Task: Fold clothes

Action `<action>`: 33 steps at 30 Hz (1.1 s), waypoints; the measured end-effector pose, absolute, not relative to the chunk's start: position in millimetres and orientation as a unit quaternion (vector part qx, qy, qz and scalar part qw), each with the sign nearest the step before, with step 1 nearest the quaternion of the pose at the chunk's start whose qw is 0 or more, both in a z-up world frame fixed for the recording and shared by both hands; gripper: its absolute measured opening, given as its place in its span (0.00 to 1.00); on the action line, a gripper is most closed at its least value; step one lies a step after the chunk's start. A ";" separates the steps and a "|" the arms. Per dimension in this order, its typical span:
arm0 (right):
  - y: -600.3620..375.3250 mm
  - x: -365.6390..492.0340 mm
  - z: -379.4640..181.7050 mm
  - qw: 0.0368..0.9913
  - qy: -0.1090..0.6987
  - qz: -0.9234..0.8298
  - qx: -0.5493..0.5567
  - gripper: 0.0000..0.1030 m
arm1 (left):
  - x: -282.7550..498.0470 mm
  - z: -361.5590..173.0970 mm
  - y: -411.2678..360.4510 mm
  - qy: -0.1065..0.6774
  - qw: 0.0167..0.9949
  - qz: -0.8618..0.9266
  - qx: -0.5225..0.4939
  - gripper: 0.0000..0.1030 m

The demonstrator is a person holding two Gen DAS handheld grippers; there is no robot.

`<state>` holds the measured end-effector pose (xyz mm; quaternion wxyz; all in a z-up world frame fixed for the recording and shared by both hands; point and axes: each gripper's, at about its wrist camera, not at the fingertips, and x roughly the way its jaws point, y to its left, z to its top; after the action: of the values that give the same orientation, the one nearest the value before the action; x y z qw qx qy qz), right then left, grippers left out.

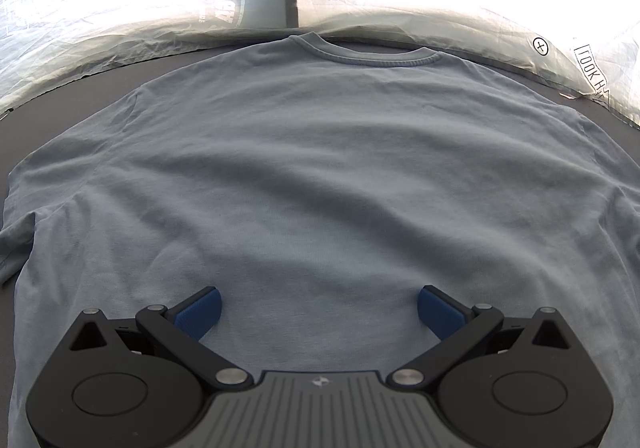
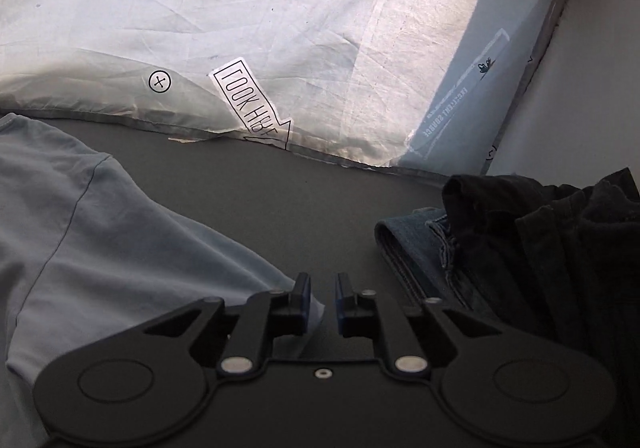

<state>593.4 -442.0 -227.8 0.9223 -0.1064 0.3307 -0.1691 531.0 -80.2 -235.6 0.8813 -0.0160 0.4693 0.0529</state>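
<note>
A light blue T-shirt [image 1: 312, 168] lies flat on a dark grey surface [image 2: 280, 188], collar at the far side. My left gripper [image 1: 319, 308] hovers over the shirt's lower middle, jaws wide open and empty. In the right wrist view the shirt's sleeve [image 2: 120, 240] lies at the left. My right gripper [image 2: 323, 296] is at the sleeve's edge, jaws nearly closed with a narrow gap; a corner of the sleeve cloth sits between them.
A pale printed pillow or sheet [image 2: 240, 28] lies along the far side, also in the left wrist view [image 1: 120, 8]. Folded blue jeans [image 2: 416, 248] and a dark garment [image 2: 560, 248] are piled at the right. A light wall [image 2: 592, 68] rises far right.
</note>
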 end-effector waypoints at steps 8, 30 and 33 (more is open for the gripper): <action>-434.4 526.8 -205.5 0.934 0.321 -0.148 0.045 0.29 | 530.1 -236.0 -81.1 0.465 0.884 0.056 -0.017 1.00; -348.6 501.6 -229.9 0.901 0.337 0.025 -0.274 0.46 | 529.5 -236.0 -79.6 0.462 0.885 0.056 -0.018 1.00; -347.7 505.1 -240.9 0.884 0.348 0.004 -0.313 0.43 | 529.2 -235.9 -79.6 0.462 0.885 0.056 -0.018 1.00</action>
<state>505.1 -347.7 -240.9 0.8840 -0.3126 0.3476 0.0039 529.2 -79.6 -235.9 0.8851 -0.0176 0.4617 0.0564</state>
